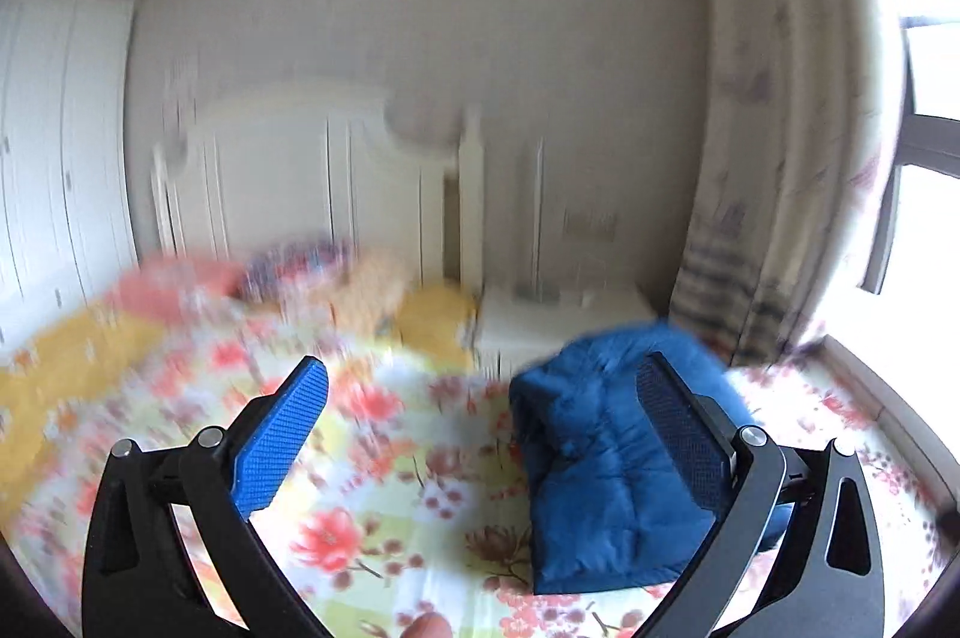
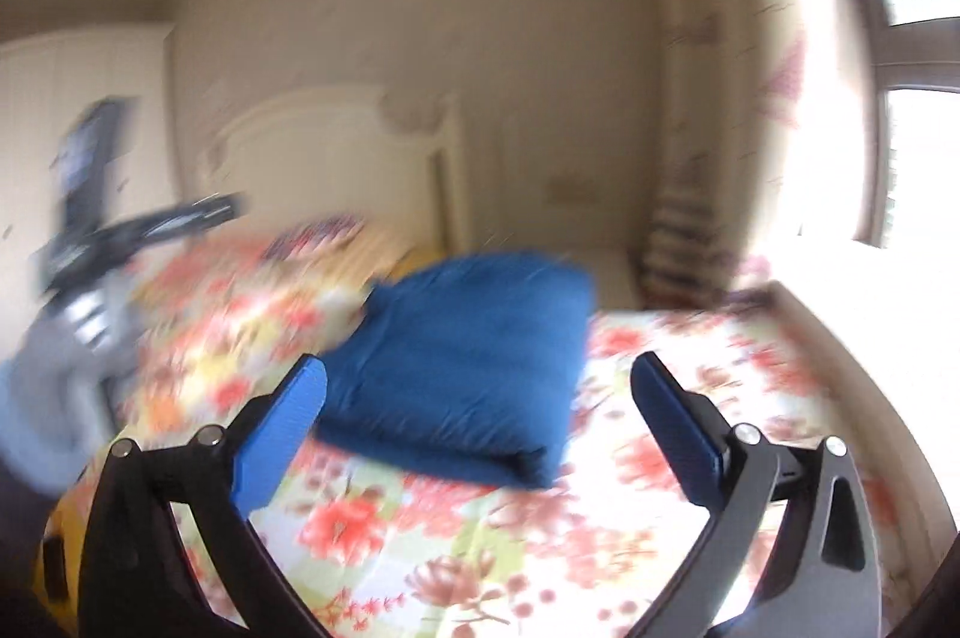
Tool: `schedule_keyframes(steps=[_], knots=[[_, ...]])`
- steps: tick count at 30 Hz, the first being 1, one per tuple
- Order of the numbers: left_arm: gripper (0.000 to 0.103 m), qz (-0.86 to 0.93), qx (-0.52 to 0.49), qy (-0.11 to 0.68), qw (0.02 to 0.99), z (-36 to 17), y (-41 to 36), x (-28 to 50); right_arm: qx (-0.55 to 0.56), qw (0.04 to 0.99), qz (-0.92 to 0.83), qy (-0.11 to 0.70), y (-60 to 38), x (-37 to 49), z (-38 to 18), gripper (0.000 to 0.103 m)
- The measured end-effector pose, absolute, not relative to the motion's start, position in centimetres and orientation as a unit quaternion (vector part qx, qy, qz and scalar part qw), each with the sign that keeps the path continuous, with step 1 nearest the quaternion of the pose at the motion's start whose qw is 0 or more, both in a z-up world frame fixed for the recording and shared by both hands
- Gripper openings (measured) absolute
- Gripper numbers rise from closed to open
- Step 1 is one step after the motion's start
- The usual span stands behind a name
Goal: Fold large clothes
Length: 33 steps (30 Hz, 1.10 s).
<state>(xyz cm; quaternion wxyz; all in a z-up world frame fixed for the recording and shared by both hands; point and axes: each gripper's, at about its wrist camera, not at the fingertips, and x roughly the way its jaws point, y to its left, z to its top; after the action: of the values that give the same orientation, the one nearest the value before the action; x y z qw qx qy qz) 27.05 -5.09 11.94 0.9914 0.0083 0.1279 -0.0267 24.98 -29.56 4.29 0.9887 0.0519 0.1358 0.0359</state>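
A blue padded garment (image 1: 606, 464) lies folded into a thick bundle on the floral bedspread (image 1: 384, 458). In the left wrist view it sits at the right, partly behind my right-hand finger. My left gripper (image 1: 486, 386) is open wide above the bed with nothing between its pads. In the right wrist view the same blue bundle (image 2: 462, 368) lies ahead, between and beyond the fingers. My right gripper (image 2: 480, 380) is open too, its pads clear of the cloth. The other gripper and a grey sleeve (image 2: 66, 338) show blurred at the left.
A white headboard (image 1: 300, 176) and pillows (image 1: 312, 272) stand at the bed's far end. A white nightstand (image 1: 558, 320) is beside it. A patterned curtain (image 1: 774, 158) and bright window (image 1: 936, 194) fill the right. A white wardrobe (image 1: 54, 158) stands left.
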Motion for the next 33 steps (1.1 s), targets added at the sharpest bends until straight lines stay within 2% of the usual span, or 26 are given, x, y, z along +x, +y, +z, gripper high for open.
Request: schedule_keyframes(steps=[4, 8, 13, 18, 33], knots=[[0.099, -0.009, 0.048, 0.061, 0.997, 13.5, -7.1, 19.2, 0.067, 0.992, 0.005, 0.11, -30.0, 21.8, 5.2, 0.101], [0.099, -0.041, 0.031, 0.1, 0.994, 11.3, -8.4, 15.7, 0.045, 0.989, 0.005, 0.143, -29.6, 20.0, 3.3, 0.101], [0.099, -0.035, 0.03, 0.183, 0.982, 6.5, -10.1, 15.1, 0.024, 0.982, -0.002, 0.186, -28.7, 18.3, 1.5, 0.101], [0.099, -0.039, 0.022, 0.223, 0.974, 3.5, -10.1, 15.2, 0.007, 0.977, -0.009, 0.215, -28.0, 18.4, 0.5, 0.101], [0.099, -0.019, 0.022, 0.229, 0.973, 2.5, -8.6, 15.1, -0.016, 0.966, 0.022, 0.256, -24.7, 19.8, -1.7, 0.101]])
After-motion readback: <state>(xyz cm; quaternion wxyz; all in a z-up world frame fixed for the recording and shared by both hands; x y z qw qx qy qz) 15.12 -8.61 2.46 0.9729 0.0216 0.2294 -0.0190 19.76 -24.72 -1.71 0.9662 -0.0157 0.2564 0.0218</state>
